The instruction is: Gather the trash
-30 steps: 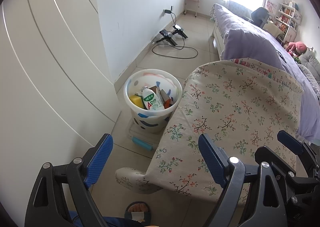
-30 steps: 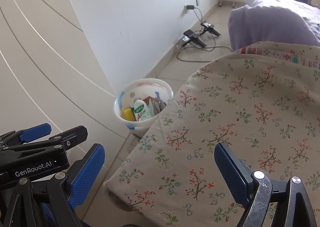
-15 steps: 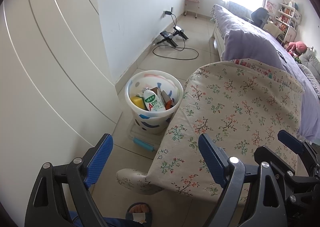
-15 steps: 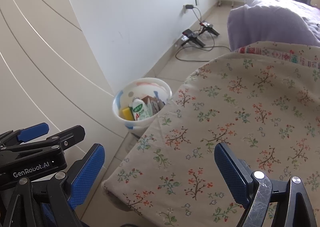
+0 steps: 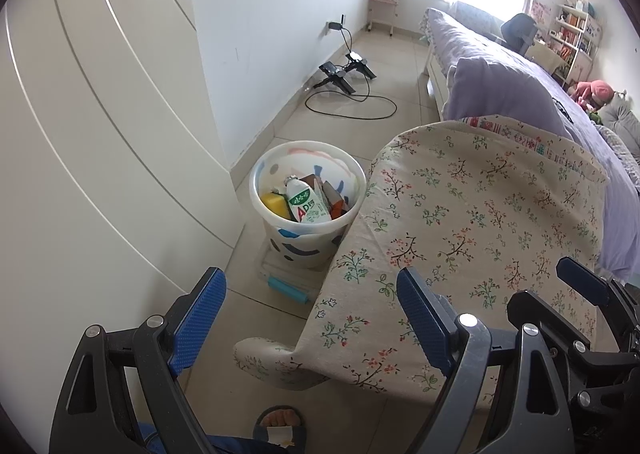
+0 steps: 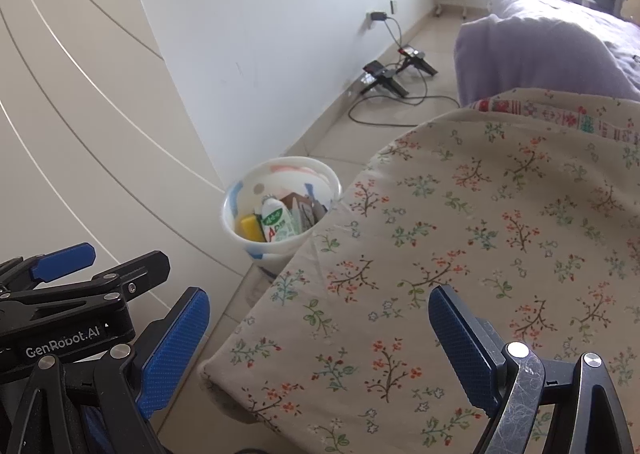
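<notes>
Fingers, left gripper [image 5: 310, 324]: two blue-padded fingers [image 5: 199, 316] spread wide, nothing between them; held level above the floor, pointing toward the trash bin. The near edge of the floral tabletop lies under the right-hand finger.

Fingers, right gripper [image 6: 318, 352]: blue pads [image 6: 460, 348] likewise spread wide and empty; poised above the floral tabletop [image 6: 480, 246], aimed across its near corner. The left gripper's black body, marked GenRobot.AI, shows at the lower left of the right wrist view.

Trash bin [image 5: 308, 232]: white bucket with blue and grey blotches, standing upright on the tiled floor [image 5: 360, 126], just beside the tabletop's left edge and close to the white wall [image 5: 280, 14]. Contents: white bottle [image 5: 306, 204] with green label and red lettering, leaning; yellow sponge-like piece [image 5: 274, 204] to its left; brown and orange cartons [image 5: 332, 198] to its right.

Clear flat container with a light-blue handle [image 5: 286, 288]: on the floor at the bin's foot, partly under it.

Bed with lavender cover [image 5: 500, 90]: behind the tabletop.

Black cable and stands [image 5: 348, 82]: on the floor along the wall, well apart from the bin.

Sandalled foot [image 5: 280, 424]: at the bottom edge of the left wrist view.
</notes>
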A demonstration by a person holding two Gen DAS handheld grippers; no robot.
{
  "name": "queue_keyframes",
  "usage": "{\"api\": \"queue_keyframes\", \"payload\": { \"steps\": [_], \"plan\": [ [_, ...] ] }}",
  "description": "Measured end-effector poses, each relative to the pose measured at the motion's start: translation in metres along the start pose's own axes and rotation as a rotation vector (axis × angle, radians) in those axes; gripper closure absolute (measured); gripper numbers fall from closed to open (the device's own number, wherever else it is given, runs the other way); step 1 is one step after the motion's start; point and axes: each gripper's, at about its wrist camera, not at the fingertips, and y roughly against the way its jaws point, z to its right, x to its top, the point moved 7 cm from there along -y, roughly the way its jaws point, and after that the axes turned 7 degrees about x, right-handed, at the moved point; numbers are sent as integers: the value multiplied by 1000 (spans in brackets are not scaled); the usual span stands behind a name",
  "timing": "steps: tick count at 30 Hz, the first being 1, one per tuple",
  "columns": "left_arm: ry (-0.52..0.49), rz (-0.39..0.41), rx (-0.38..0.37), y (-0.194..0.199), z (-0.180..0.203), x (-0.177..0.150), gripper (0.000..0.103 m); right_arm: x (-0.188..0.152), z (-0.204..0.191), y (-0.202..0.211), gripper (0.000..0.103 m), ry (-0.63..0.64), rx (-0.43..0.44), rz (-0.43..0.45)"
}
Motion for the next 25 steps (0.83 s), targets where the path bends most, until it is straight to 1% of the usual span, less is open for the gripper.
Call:
{"api": "queue_keyframes", "payload": {
  "steps": [25],
  "plan": [
    [-9,-3,16,-2,-2,-1,14,-2,0,-5,10,11,-3,-17]
  ]
}}
